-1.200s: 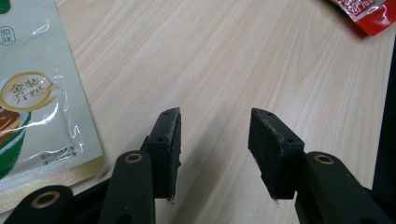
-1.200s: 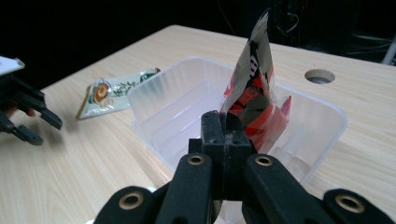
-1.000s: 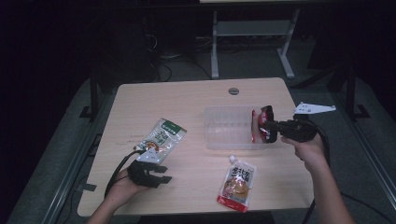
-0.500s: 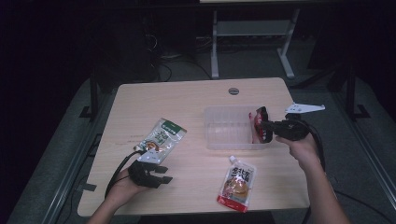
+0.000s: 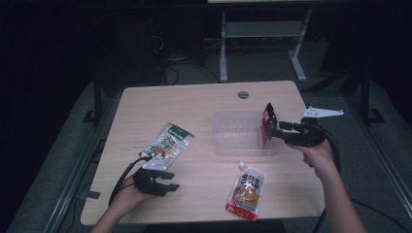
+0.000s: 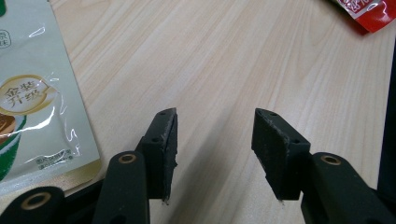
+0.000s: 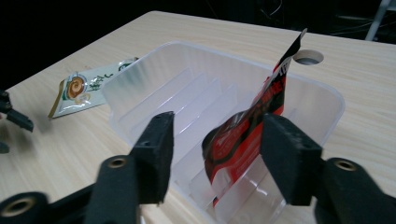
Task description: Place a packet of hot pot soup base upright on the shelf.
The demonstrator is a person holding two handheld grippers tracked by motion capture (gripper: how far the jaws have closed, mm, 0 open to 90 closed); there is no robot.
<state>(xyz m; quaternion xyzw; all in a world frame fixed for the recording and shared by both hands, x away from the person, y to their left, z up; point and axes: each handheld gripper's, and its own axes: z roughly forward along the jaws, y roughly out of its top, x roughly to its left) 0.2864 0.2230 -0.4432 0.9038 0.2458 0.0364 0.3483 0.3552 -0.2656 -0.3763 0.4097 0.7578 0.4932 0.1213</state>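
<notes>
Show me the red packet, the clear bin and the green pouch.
red packet point(image 7: 247, 135), right gripper view, printed front.
clear bin point(image 5: 238, 148), high view, near wall.
green pouch point(image 5: 170, 141), high view, middle of its face.

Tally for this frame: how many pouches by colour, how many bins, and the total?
Red-and-black foil pouch, standing in the bin: 1
Green-and-white flat pouch, on the table: 1
Red-and-white spouted pouch, on the table: 1
Clear plastic slotted bin: 1
Total: 4
</notes>
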